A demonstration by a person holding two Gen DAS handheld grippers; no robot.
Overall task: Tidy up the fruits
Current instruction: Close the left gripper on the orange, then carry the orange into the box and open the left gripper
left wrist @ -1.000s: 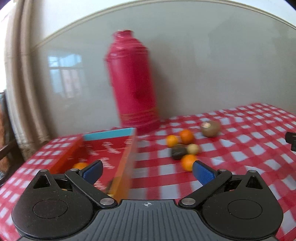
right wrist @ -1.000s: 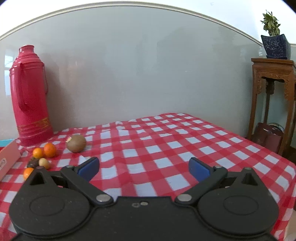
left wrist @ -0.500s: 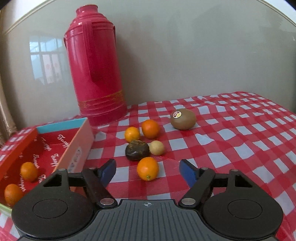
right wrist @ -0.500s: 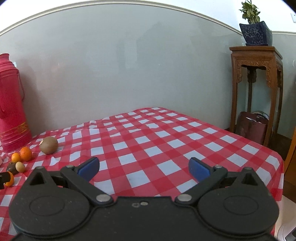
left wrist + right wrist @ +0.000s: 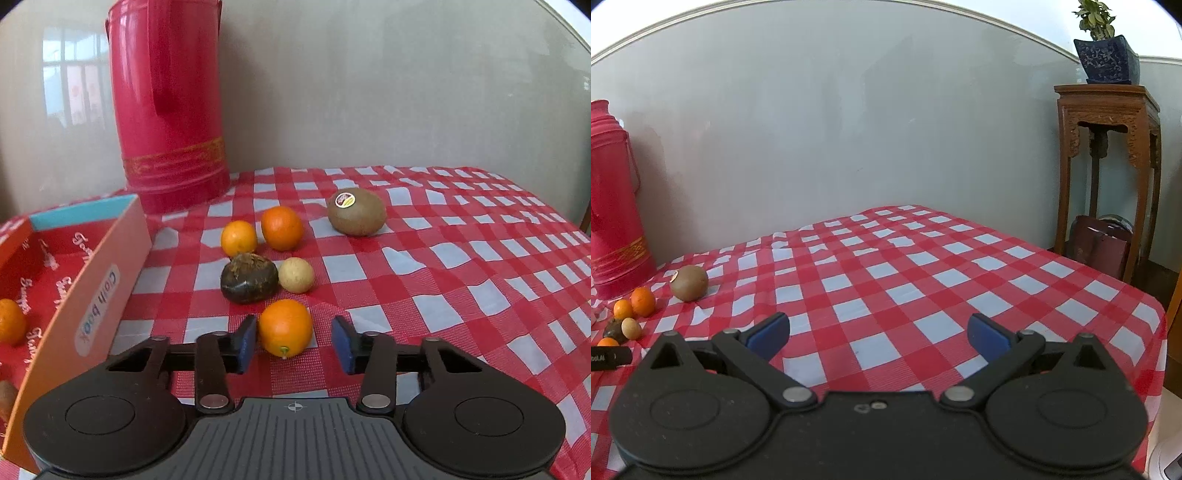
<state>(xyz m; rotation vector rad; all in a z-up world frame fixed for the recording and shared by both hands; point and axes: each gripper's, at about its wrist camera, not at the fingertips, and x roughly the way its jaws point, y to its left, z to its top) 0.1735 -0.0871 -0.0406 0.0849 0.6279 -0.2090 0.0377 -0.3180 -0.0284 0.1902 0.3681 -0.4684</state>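
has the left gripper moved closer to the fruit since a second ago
Yes. The left gripper has come forward toward the red thermos, which now looms larger, and its open jaws now flank the nearest orange.

Left gripper (image 5: 294,345) jaws parted around the near orange (image 5: 285,328); left pad touching or nearly, a gap showing at the right pad. Dark wrinkled fruit (image 5: 249,278) and pale round fruit (image 5: 296,275) crowding at 12 o'clock. Orange cardboard box wall (image 5: 92,291) blocking 9 o'clock. Checked red-and-white tablecloth (image 5: 461,280) lying open toward 2 o'clock.

Nearest orange (image 5: 285,327) between the left gripper's (image 5: 295,343) fingers (image 5: 246,343); box (image 5: 92,288) left; kiwi (image 5: 357,211) behind.
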